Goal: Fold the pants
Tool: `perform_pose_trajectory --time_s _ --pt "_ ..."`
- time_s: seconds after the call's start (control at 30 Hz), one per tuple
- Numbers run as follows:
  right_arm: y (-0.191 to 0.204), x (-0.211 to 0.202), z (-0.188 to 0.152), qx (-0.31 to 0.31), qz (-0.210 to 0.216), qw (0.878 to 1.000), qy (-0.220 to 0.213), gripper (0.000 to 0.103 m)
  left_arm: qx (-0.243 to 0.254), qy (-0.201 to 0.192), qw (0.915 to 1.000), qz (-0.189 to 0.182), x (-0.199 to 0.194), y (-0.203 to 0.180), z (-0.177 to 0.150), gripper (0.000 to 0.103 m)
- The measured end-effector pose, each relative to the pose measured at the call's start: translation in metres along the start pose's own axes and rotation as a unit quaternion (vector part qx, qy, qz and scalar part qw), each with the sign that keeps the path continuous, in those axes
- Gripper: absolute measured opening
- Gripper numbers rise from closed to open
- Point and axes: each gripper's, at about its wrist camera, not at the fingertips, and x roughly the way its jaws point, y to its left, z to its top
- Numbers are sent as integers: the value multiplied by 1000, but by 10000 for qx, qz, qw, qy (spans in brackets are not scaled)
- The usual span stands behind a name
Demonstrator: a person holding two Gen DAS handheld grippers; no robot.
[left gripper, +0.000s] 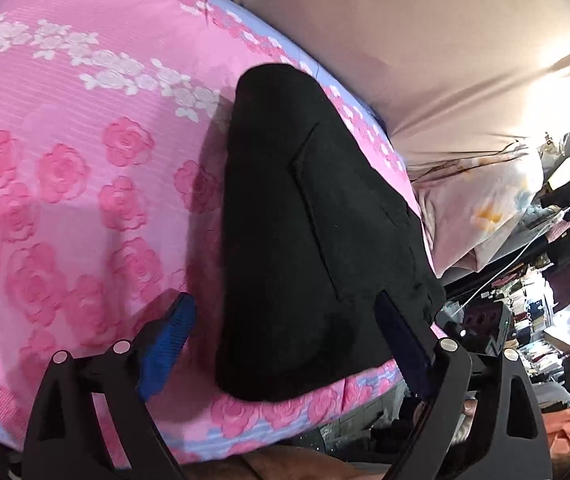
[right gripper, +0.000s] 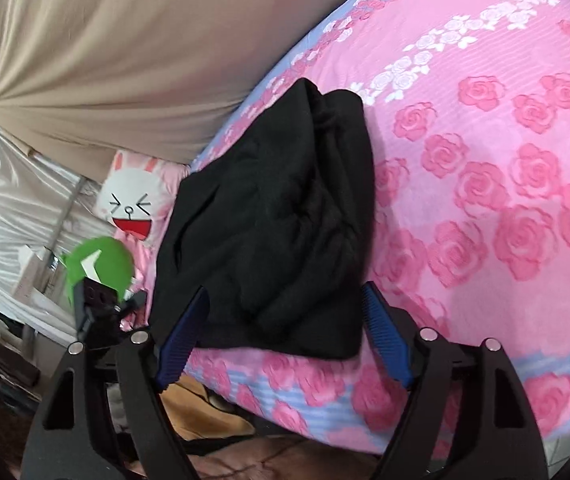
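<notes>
The black pants [left gripper: 301, 232] lie folded into a compact bundle on the pink rose-patterned bedspread [left gripper: 65, 168], near the bed's front edge. In the left wrist view my left gripper [left gripper: 285, 320] is open, its blue-padded fingers either side of the bundle's near end, holding nothing. In the right wrist view the same pants [right gripper: 277, 220] show a rumpled top layer. My right gripper [right gripper: 285, 304] is open too, fingers straddling the bundle's near edge, holding nothing.
A beige headboard or cushion [left gripper: 425, 48] rises behind the bed. A floral pillow [left gripper: 485, 200] lies at one end, a rabbit-face pillow [right gripper: 133, 204] at the other. The other gripper's green-tagged body [right gripper: 99, 276] shows left. Clutter [left gripper: 545, 320] fills the room beside the bed.
</notes>
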Motion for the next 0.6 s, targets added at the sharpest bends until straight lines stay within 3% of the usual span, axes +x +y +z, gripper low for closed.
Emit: perform_pose_trajectory --time_s 0.1,0.17,0.2,0.23,0.33,0.37,0.6 --pt "6 8 3 -40 10 10000 -60 85 16 56 10000 -44 14 -2 2 88" --pt "8 14 4 -81 -83 9999 -115 83 140 78 9999 -11 22 -9 2 88" --pt "10 19 4 -104 -211 9996 -127 69 180 89 9998 -37 26 -12 3 82" --pt "10 21 4 -139 -376 9991 -138 49 213 114 9997 -22 30 -15 4 76" --pt "20 15 2 -319 -460 9981 -242 34 450 38 9990 65 21 -25 5 55" --pt "24 7 0 -399 -479 9978 -215 34 528 28 9986 63 16 -28 4 50" --pt "26 -8 -34 -489 -718 9959 271 37 523 494 9974 45 -5 -20 -29 51"
